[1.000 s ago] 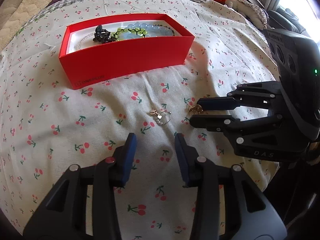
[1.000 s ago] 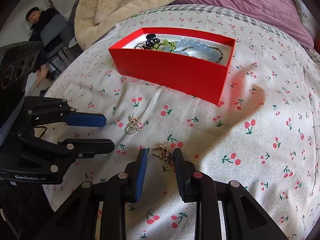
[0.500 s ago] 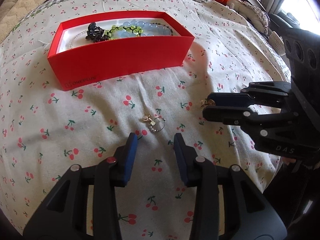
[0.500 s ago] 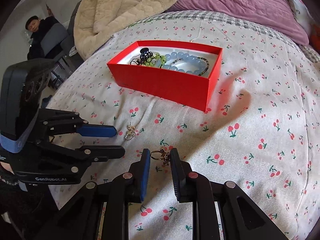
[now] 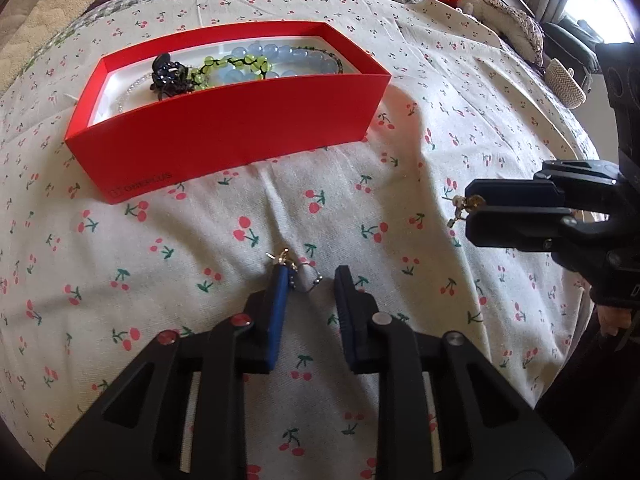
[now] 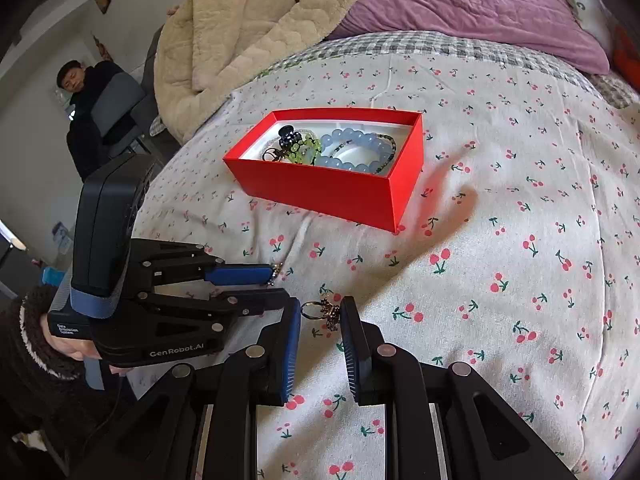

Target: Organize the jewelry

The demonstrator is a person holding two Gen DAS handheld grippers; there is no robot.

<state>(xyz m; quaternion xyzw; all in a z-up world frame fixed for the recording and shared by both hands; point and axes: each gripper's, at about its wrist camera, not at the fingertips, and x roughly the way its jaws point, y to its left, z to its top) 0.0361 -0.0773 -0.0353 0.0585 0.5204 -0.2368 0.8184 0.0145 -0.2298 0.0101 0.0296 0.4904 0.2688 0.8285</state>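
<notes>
Gold-coloured, featherlight ring sits pinched in the right gripper, off the cherry-print sheet; the left gripper is closing round a slippery silver earring lying there; grip the hoops.

The box's near wall hides part of the beads. The right gripper's body runs off the frame's right edge. The earring is too small to make out.

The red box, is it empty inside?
No, the red box already holds light blue beads, green beads and a black piece.
</notes>
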